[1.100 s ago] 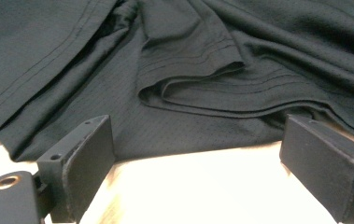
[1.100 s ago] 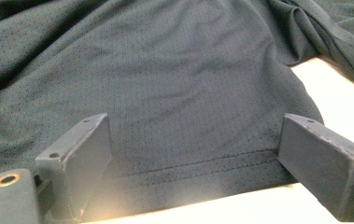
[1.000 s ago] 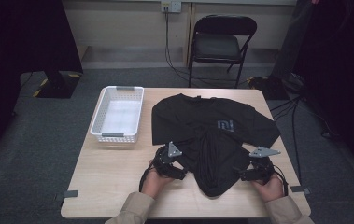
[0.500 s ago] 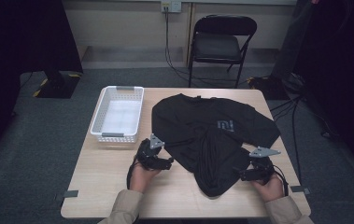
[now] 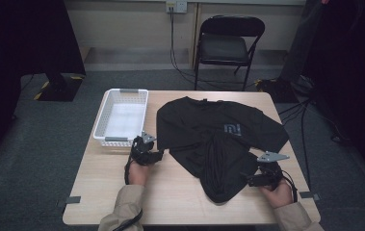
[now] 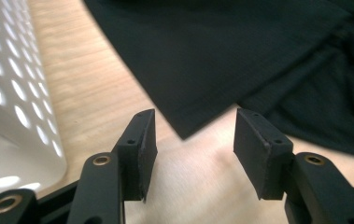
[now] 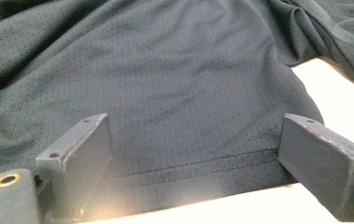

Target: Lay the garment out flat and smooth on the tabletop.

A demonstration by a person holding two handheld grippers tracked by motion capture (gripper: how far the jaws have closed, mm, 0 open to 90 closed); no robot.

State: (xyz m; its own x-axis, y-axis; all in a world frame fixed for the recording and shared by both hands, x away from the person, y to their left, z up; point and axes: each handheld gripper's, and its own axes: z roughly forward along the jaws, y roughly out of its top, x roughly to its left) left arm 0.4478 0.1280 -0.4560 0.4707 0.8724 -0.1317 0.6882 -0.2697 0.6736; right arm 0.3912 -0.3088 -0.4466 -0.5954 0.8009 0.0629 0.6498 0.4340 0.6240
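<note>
Your left gripper (image 6: pixel 191 154) sits half open, its jaws just narrowed, with the corner of the black T-shirt (image 5: pixel 218 139) sleeve just ahead of the pads and nothing between them yet. Slide forward along the table (image 5: pixel 170 192) until the cloth edge lies between the pads, then pinch. The white basket (image 6: pixel 11 93) stands close on its left, bare wood lies below and to the right. Your right gripper (image 7: pixel 193 163) stands wide open, jaws straddling the hem, pads not pressing; bare table lies behind it.
</note>
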